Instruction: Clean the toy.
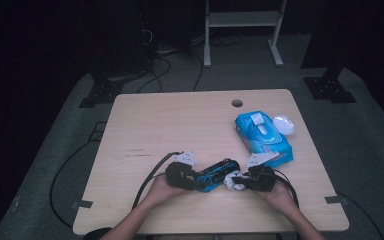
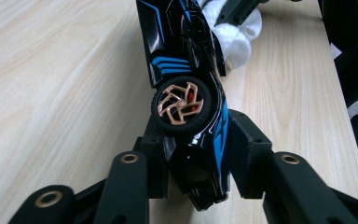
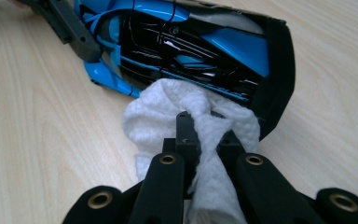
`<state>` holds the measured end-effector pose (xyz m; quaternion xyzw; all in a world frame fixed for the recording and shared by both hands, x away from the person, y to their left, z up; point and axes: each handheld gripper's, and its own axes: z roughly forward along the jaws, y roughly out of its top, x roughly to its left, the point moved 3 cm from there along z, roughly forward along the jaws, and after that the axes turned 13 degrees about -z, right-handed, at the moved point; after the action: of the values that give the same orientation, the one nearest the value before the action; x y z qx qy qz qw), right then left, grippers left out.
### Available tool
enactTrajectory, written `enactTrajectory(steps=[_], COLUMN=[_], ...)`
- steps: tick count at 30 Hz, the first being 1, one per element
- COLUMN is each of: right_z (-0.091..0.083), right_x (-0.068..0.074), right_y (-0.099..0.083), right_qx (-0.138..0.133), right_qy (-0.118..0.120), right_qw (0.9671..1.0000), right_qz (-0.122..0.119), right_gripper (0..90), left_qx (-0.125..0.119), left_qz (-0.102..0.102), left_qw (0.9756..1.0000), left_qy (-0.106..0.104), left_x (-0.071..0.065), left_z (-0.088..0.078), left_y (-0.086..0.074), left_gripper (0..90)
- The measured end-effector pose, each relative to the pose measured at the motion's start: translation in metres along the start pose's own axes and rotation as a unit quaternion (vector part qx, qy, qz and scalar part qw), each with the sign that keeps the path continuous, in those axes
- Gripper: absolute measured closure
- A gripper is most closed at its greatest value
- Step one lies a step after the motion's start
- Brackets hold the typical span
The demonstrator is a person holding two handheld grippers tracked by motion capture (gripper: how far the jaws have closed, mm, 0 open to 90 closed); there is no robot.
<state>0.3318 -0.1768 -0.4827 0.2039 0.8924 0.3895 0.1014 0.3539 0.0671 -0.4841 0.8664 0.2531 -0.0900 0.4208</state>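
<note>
At the lower middle of the high view, the left hand-held gripper [image 1: 192, 176] clamps one end of a black-and-blue toy car [image 1: 219, 174], its pads pressing both flanks just behind a copper-spoked wheel [image 2: 182, 107]. Right of it, the right hand-held gripper [image 1: 240, 181] is clenched on a wad of white wipe [image 3: 200, 126] pushed against the car's other end. To wipe well, I judge the left grip should stay firm and level while the wipe rubs in short strokes along the glossy body (hard pushes could twist the car out of the pads). The car's long axis runs left to right across the worktop [image 1: 180, 120], slightly rising toward the right. A blue wipes pack [image 1: 262, 137] lies at the upper right.
</note>
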Motion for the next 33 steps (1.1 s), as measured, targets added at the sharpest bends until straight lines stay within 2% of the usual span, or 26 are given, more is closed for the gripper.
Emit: enactTrajectory(steps=[1, 2, 3, 4, 6, 7, 8, 10, 11, 12, 14, 16, 19, 25, 27, 31, 33], right_z=[-0.002, -0.004, -0.007, -0.007, -0.011, -0.011, -0.013, -0.019, -0.026, -0.029, -0.032, -0.037, -0.038, -0.025, -0.022, -0.016, -0.015], right_x=[0.001, 0.002, 0.004, 0.004, 0.006, 0.006, 0.006, 0.006, 0.005, 0.004, 0.002, -0.006, -0.015, -0.041, -0.047, -0.047, -0.047], right_y=[0.000, 0.000, 0.000, 0.000, 0.001, 0.001, 0.002, 0.007, 0.013, 0.017, 0.020, 0.026, 0.028, 0.032, 0.033, 0.038, 0.037], right_qx=[-0.003, -0.006, -0.006, -0.006, -0.012, -0.012, -0.015, -0.038, -0.056, -0.066, -0.072, -0.087, -0.092, -0.088, -0.090, -0.080, -0.078], right_qy=[0.007, 0.014, 0.018, 0.018, 0.020, 0.020, 0.020, 0.028, 0.027, 0.024, 0.021, 0.009, -0.001, -0.035, -0.036, -0.047, -0.045], right_qw=[1.0000, 0.9999, 0.9998, 0.9998, 0.9997, 0.9997, 0.9997, 0.9989, 0.9981, 0.9975, 0.9972, 0.9962, 0.9956, 0.9946, 0.9941, 0.9948, 0.9950], right_qz=[0.000, 0.002, -0.003, -0.003, -0.006, -0.006, -0.005, 0.002, 0.002, 0.003, 0.004, 0.009, 0.018, 0.041, 0.050, 0.044, 0.043], right_gripper=[83.9, 83.8, 83.8, 83.8, 83.8, 83.8, 83.8, 83.9, 83.8, 83.9, 83.8, 83.8, 83.8, 83.8, 83.8, 83.9, 83.9], left_qx=[-0.001, -0.003, -0.003, -0.003, -0.010, -0.017, -0.034, -0.070, -0.076, -0.077, -0.074, -0.069, -0.068, -0.064, -0.064, -0.065, -0.067], left_qz=[0.007, 0.028, 0.062, 0.062, 0.092, 0.096, 0.098, 0.102, 0.098, 0.105, 0.109, 0.113, 0.113, 0.097, 0.095, 0.087, 0.081], left_qw=[1.0000, 0.9996, 0.9977, 0.9977, 0.9949, 0.9941, 0.9934, 0.9911, 0.9911, 0.9898, 0.9893, 0.9887, 0.9887, 0.9904, 0.9904, 0.9911, 0.9918], left_qy=[0.001, 0.005, 0.029, 0.029, 0.040, 0.046, 0.048, 0.049, 0.047, 0.057, 0.061, 0.070, 0.071, 0.075, 0.078, 0.076, 0.072], left_x=[-0.001, -0.004, -0.011, -0.011, -0.015, -0.016, -0.017, -0.016, -0.014, -0.012, -0.011, -0.006, -0.002, 0.013, 0.016, 0.020, 0.021], left_z=[0.000, 0.001, 0.002, 0.002, 0.002, 0.001, -0.002, -0.009, -0.011, -0.010, -0.009, -0.005, -0.004, -0.002, -0.004, -0.006, -0.006], left_y=[0.000, 0.000, 0.001, 0.001, 0.002, 0.003, 0.005, 0.011, 0.013, 0.015, 0.015, 0.015, 0.015, 0.015, 0.015, 0.015, 0.015], left_gripper=[64.1, 65.4, 66.1, 66.3, 66.8, 66.8, 67.3, 71.5, 72.6, 72.7, 72.9, 74.1, 74.4, 74.6, 74.6, 74.5, 74.3])
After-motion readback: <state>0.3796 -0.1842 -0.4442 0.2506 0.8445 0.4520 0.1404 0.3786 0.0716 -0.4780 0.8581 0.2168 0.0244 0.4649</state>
